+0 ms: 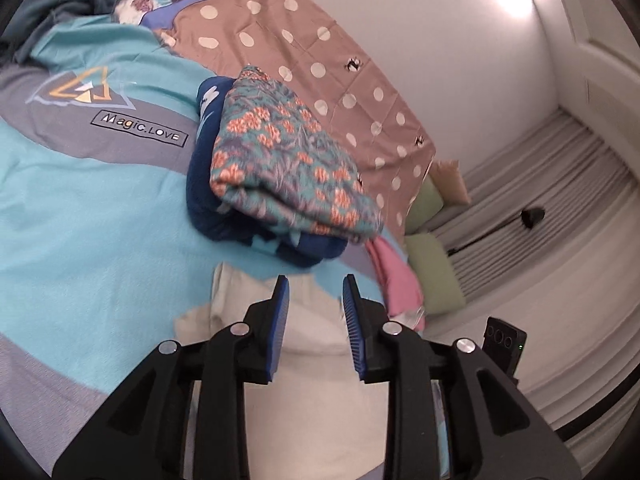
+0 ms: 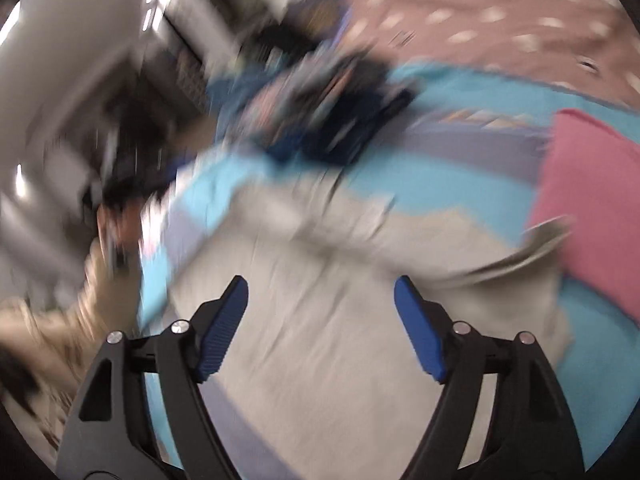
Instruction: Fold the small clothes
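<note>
A: Looking along the left tool [image 1: 313,312], what is seen?

B: Its blue pads are parted a little, and nothing is pinched between them. A cream garment [image 1: 316,360] is seen below and between the fingers, low in the frame. It is spread on a turquoise and grey bed cover [image 1: 80,208].

A: And the folded pieces?

B: A floral folded cloth [image 1: 288,160] is stacked on a dark blue one [image 1: 204,184], at the centre of the frame. A pink cloth [image 1: 394,276] is seen to the lower right of that stack.

A: What is shown by the right wrist view?

B: Much is blurred. The right tool [image 2: 321,312] is held wide open above the cream garment [image 2: 320,340], with no cloth gripped. Pink fabric [image 2: 592,208] is seen at the right edge. A polka-dot brown sheet [image 2: 500,12] fills the upper right.
</note>
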Demonstrator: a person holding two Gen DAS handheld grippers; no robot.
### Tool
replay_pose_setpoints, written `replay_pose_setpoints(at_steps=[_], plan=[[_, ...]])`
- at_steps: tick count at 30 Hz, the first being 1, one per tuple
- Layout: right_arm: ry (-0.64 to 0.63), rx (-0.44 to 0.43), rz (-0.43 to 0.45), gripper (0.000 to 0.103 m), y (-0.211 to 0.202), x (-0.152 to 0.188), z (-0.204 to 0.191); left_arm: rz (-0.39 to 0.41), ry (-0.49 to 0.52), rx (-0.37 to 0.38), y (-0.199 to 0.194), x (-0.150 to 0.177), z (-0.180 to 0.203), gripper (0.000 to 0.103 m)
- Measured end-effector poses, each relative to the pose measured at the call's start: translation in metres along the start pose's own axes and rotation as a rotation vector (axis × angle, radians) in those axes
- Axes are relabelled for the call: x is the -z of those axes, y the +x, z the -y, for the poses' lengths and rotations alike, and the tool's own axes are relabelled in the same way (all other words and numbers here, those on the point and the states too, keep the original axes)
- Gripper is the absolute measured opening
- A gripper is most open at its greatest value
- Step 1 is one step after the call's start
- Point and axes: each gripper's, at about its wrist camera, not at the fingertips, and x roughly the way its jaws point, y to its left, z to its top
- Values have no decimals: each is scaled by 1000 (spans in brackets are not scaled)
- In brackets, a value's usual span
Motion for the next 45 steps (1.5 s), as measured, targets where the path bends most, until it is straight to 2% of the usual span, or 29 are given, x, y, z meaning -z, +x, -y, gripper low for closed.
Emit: replay_pose_setpoints(at_steps=[1,3,6,7,8,9,11,13,15,17,19,21,23,25,26,28,30,32,34,35,37,40,42,45], plan=[[-50,-19,-75,78,24,-1,-20,-10,23,-9,-4,8,3,29],[-87,-3,-160,78,60,-9,-36,-19,40,-16,-7,16,2,32],[-38,116,-213,77,106,-48,-22,-34,26,-2,-5,25,-1,36],[-2,147,-198,75,113,-62,-12,-39,20,-1,-6,29,-1,36],[55,192,-148,73,114,-82,5,-42,13,-7,-7,32,-1,36],[110,201,-95,71,111,-96,18,-46,8,-17,-10,35,-4,36],[252,175,81,71,86,-118,47,-48,11,-37,-18,40,-8,38],[309,256,178,72,61,-125,62,-34,12,-67,-30,43,-13,41],[285,353,213,77,38,-120,63,-18,5,-85,-40,45,-21,43],[257,378,222,81,21,-103,57,-5,-5,-94,-49,48,-29,43],[220,363,196,84,18,-83,47,-10,-12,-83,-48,47,-35,43],[123,358,75,84,40,-71,28,-31,-27,-55,-38,44,-37,43],[27,331,6,84,63,-68,6,-79,-25,6,-19,42,-34,44],[-53,244,-44,84,88,-65,-17,-147,-32,43,6,41,-30,44],[-110,231,-61,84,104,-71,-30,-174,-42,52,17,40,-29,44],[-184,261,-92,84,138,-91,-46,-189,-81,52,33,38,-29,44],[-171,337,-69,81,155,-114,-45,-181,-76,48,35,39,-25,44],[-97,392,16,79,149,-134,-34,-164,-56,13,29,43,-23,44],[-10,372,122,79,126,-141,-20,-157,-43,-6,17,47,-26,46],[17,355,171,80,109,-139,-16,-153,-39,-17,10,49,-29,50],[0,370,201,83,88,-131,-16,-132,-30,-59,-4,51,-39,52],[-84,440,152,87,72,-113,-18,-122,-75,-104,-16,55,-58,52],[-93,463,92,87,71,-91,-10,-127,-129,-92,-18,61,-72,52],[0,409,2,87,84,-62,25,-147,-158,-89,-16,72,-79,54]])
